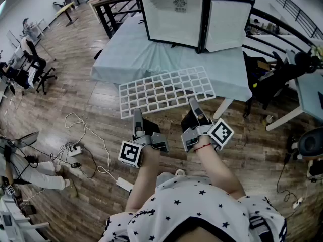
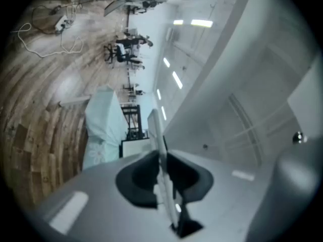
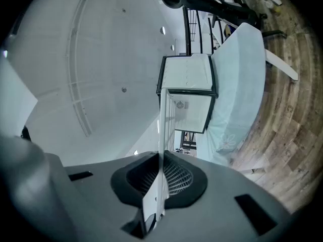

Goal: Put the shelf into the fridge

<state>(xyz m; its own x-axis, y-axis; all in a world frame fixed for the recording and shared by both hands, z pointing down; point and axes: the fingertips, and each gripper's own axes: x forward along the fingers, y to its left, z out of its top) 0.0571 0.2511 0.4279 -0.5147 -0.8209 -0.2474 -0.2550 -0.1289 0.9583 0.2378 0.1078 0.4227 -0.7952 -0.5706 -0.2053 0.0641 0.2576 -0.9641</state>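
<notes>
A white wire-grid shelf (image 1: pixel 166 91) is held level in the air in front of the table. My left gripper (image 1: pixel 137 114) is shut on its near edge at the left, and my right gripper (image 1: pixel 193 104) is shut on the near edge at the right. The small white fridge (image 1: pixel 174 16) stands open on the table beyond, its door (image 1: pixel 228 24) swung out to the right. In the left gripper view the shelf (image 2: pixel 160 150) shows edge-on between the jaws. The right gripper view has the shelf (image 3: pixel 162 150) edge-on too, with the fridge (image 3: pixel 187 102) ahead.
The table (image 1: pixel 131 52) carries a pale blue cloth. Cables and a power strip (image 1: pixel 75 149) lie on the wooden floor at the left. Office chairs (image 1: pixel 35 67) stand far left, and a white desk (image 1: pixel 303 97) with dark chairs is at the right.
</notes>
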